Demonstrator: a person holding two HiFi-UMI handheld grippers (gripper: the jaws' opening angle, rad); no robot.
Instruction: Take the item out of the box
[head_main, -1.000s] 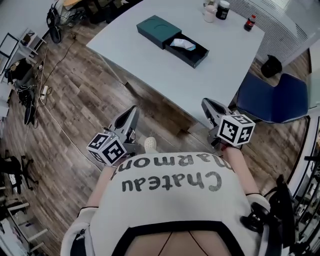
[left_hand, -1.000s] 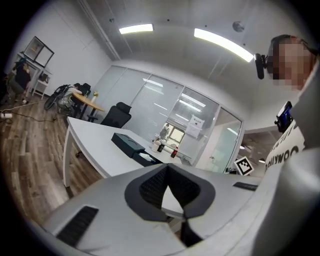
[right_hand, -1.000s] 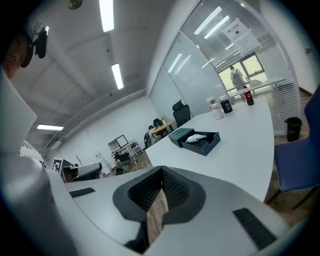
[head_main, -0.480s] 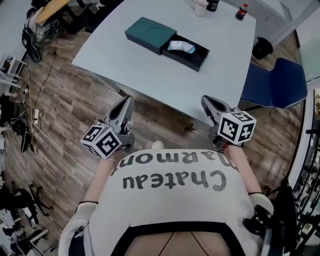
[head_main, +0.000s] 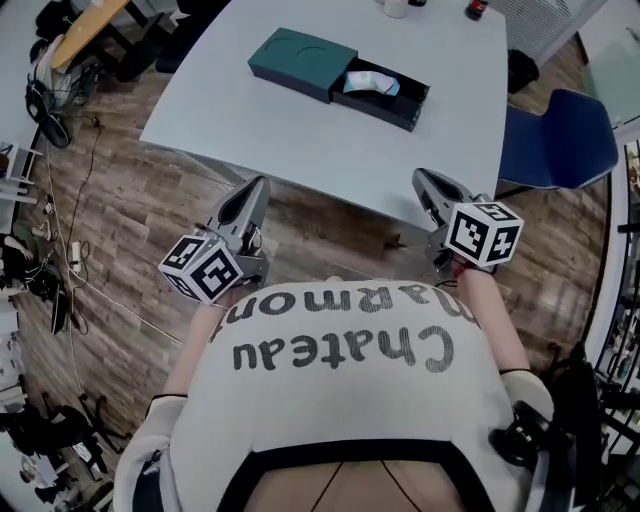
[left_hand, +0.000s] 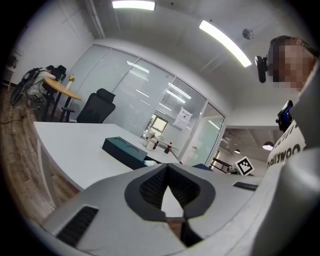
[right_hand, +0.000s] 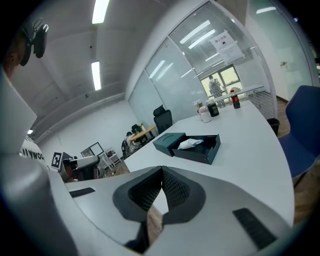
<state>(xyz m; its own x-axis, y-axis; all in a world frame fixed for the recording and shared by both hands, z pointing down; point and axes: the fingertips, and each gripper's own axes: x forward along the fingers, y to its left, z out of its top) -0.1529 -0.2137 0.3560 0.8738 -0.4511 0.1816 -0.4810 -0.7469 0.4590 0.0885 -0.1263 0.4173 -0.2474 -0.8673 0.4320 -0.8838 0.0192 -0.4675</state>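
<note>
A dark teal box (head_main: 300, 62) lies on the white table (head_main: 250, 120), with its black drawer (head_main: 395, 98) pulled out to the right. Inside the drawer lies a white and light-blue item (head_main: 370, 82), also seen in the right gripper view as the item (right_hand: 191, 144). My left gripper (head_main: 257, 186) hovers over the floor just short of the table's near edge, shut and empty. At the same edge further right, my right gripper (head_main: 422, 178) is also shut with nothing in it. Both are well short of the box (left_hand: 122, 148).
A blue chair (head_main: 560, 140) stands at the table's right end. Bottles and cups (right_hand: 215, 109) sit at the table's far end. Cables and clutter (head_main: 45, 90) lie on the wooden floor at the left. Beyond the table are a black office chair (left_hand: 97, 107) and glass partitions.
The table and box have drawn nearer in the head view. Both grippers have come up to the table's near edge, still shut and empty.
</note>
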